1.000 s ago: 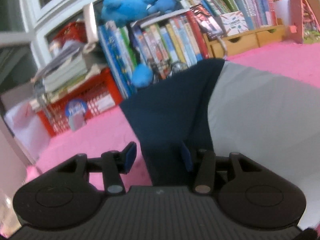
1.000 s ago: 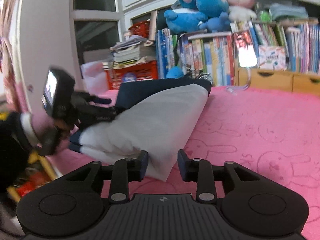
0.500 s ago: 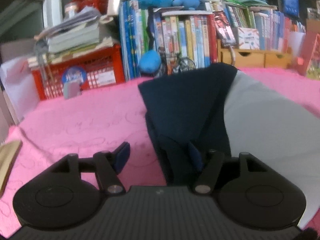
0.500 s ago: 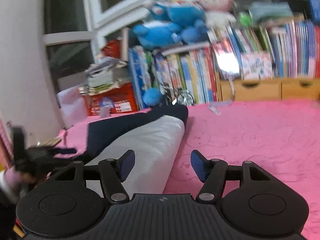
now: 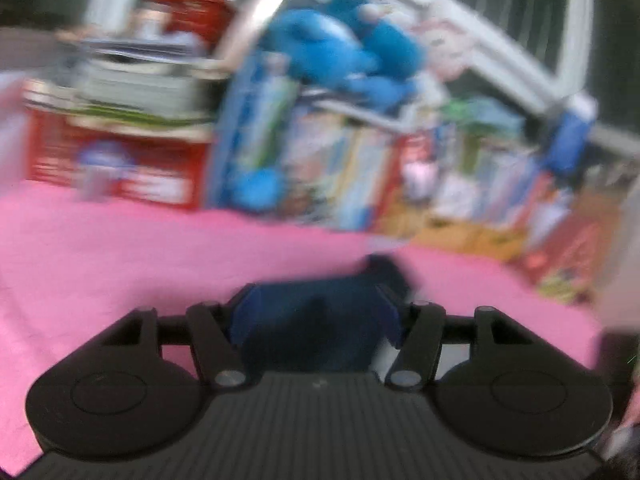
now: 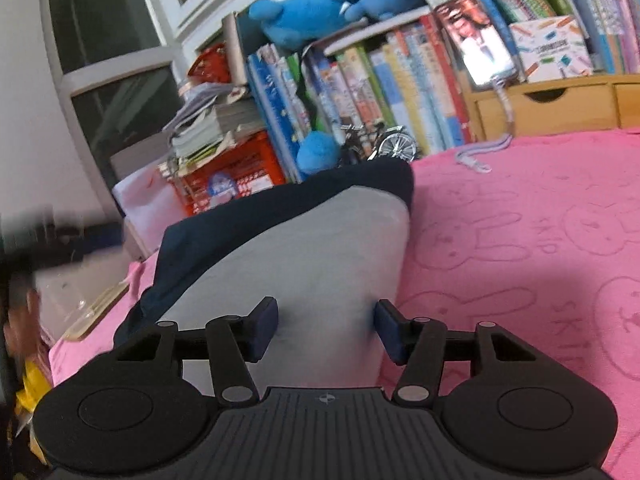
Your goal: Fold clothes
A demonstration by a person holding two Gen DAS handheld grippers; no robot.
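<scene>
The right claw (image 6: 326, 330) hangs low over a folded grey and navy garment (image 6: 304, 248), its jaws closing with the grey cloth between them. The garment lies on a pink bunny-print blanket (image 6: 540, 248), reaching toward the far edge, where books (image 6: 392, 92), a red crate (image 6: 236, 180) and blue plush toys (image 6: 312, 4) stand.

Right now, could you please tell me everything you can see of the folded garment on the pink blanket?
The folded garment is soft cloth in two colours: a light grey panel on top and a navy band along its left and far edges. It lies flat on the pink blanket, tapering toward the bookshelf, its surface smooth. Its near grey end sits between the pads of the right claw, whose jaws are closing; whether they touch it is unclear.
</scene>
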